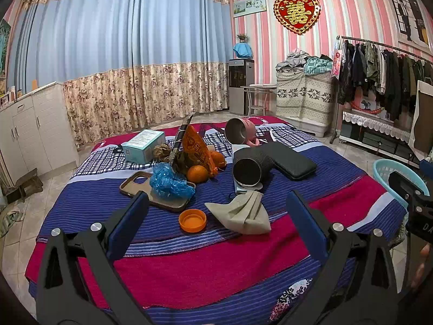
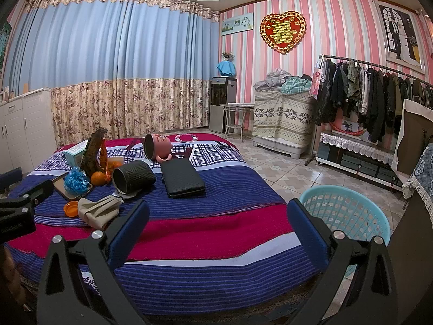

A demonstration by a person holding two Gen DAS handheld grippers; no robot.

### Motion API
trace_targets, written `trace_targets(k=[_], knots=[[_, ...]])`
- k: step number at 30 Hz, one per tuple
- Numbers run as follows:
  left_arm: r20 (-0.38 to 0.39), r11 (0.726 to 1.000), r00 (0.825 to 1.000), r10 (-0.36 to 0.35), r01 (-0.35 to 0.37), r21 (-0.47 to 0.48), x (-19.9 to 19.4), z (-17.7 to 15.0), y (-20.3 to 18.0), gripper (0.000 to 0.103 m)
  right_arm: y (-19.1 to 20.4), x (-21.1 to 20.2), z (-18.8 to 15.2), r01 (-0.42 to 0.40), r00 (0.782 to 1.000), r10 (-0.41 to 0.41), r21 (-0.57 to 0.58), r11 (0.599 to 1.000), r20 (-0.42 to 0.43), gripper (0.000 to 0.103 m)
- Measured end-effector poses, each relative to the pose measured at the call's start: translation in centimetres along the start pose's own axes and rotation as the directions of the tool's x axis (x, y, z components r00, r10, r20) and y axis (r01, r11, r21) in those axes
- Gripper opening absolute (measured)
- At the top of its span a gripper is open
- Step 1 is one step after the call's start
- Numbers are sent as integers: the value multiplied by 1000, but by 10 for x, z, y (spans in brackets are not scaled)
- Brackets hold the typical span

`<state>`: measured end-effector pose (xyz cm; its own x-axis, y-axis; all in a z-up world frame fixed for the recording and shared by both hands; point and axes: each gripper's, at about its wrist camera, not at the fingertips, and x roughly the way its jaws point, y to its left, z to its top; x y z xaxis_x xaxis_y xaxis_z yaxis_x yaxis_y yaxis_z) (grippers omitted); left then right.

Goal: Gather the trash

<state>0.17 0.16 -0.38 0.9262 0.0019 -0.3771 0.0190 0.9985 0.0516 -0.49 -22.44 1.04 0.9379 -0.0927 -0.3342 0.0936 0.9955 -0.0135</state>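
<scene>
A bed [image 1: 205, 265] with a striped red and blue cover carries a scatter of items. Crumpled blue plastic [image 1: 170, 182] lies on a phone case [image 1: 146, 189]. An orange snack bag [image 1: 196, 151] leans over oranges [image 1: 197, 174]. An orange lid [image 1: 192, 220] and a crumpled grey cloth [image 1: 243, 211] lie nearest. My left gripper [image 1: 216, 216] hangs open above the bed's near part, empty. My right gripper [image 2: 216, 222] is open and empty over the bed's right side, beside a light blue basket [image 2: 349, 211] on the floor.
Two cups lie tipped over: a dark one [image 1: 251, 168] and a pink one [image 1: 239, 131]. A black case [image 1: 292, 162] and a teal box [image 1: 143, 146] also rest on the bed. A clothes rack [image 2: 373, 92], white cabinets [image 1: 32, 130] and tiled floor [image 2: 284, 168] surround it.
</scene>
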Motion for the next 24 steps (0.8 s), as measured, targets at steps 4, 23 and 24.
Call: trace_targets(k=[4,23,24], knots=[[1,1000,1000,1,-1,0,0,0,0,98,0,0,0,0,1000,0,0,1000,-1,99],[-45,999,999,24,-25,-21,19,-17,19,98,11,34,-1,-74,996,74,1,997,-56,99],[-50,999,998,27,-28,-24,24,-11,23,98,13,36,0,-78,995,77,-8,997,-64,99]])
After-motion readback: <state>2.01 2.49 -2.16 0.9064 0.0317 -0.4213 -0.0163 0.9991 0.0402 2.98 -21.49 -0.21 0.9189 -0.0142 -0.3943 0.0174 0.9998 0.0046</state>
